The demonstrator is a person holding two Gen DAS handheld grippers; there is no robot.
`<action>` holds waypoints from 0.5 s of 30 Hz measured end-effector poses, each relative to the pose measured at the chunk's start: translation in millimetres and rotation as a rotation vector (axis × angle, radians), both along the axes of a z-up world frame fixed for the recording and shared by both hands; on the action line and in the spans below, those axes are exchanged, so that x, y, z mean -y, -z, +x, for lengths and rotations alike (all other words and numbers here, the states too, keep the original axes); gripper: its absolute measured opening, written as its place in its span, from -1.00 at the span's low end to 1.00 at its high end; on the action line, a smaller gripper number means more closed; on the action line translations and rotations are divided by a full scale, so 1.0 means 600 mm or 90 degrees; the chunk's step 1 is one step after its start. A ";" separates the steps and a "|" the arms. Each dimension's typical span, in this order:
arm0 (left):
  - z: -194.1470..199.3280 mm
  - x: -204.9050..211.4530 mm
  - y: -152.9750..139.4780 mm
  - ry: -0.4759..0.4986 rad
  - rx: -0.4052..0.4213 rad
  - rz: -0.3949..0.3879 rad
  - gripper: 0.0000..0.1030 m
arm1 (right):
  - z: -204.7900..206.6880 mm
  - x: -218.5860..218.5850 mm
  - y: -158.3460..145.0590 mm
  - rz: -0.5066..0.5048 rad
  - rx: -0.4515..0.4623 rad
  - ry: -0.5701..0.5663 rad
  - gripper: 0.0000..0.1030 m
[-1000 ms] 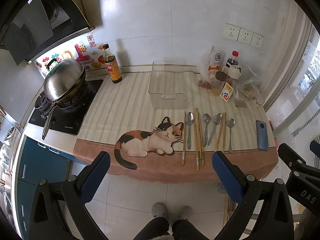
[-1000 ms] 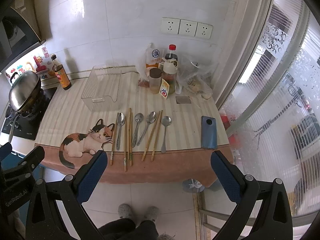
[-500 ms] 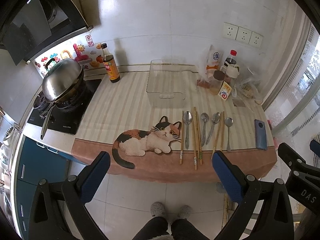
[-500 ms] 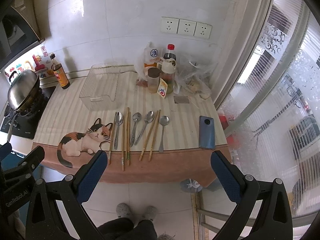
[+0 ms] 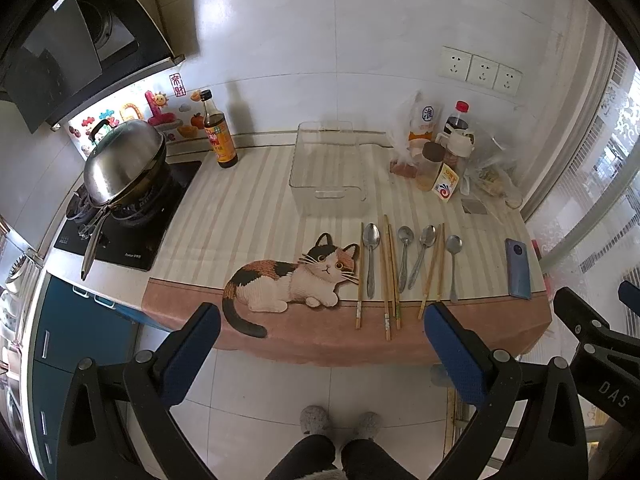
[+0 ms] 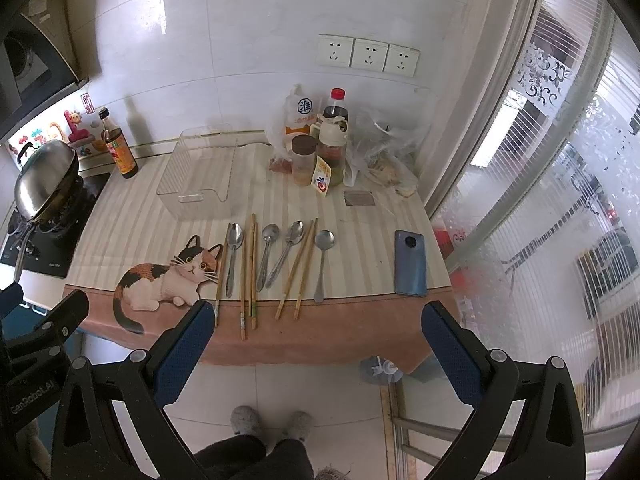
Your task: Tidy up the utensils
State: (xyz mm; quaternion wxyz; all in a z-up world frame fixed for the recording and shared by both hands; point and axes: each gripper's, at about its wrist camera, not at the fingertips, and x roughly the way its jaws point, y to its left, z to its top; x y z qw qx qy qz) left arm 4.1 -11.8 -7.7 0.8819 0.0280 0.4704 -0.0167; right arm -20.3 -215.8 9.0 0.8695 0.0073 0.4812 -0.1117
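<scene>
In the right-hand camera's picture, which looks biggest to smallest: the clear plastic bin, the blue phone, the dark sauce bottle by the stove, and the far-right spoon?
1. Clear plastic bin, plainly largest.
2. Blue phone.
3 and 4. Dark sauce bottle and far-right spoon look alike in length; the bottle is thicker but stands farther back, so I won't rank them.

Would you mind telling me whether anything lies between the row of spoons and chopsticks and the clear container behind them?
Nothing visible does. The spoons and chopsticks lie in a row just in front of the clear container, with only bare striped mat between. The jars and bottles stand off to the container's right.
</scene>
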 end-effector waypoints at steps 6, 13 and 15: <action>0.010 -0.003 -0.002 -0.002 -0.002 -0.001 1.00 | 0.000 0.001 -0.001 0.000 -0.001 -0.001 1.00; 0.009 -0.003 -0.002 0.000 -0.003 -0.002 1.00 | -0.001 0.000 0.000 -0.001 0.000 -0.001 1.00; 0.009 -0.004 -0.002 0.000 -0.002 -0.001 1.00 | -0.002 0.000 0.000 0.001 0.000 -0.001 1.00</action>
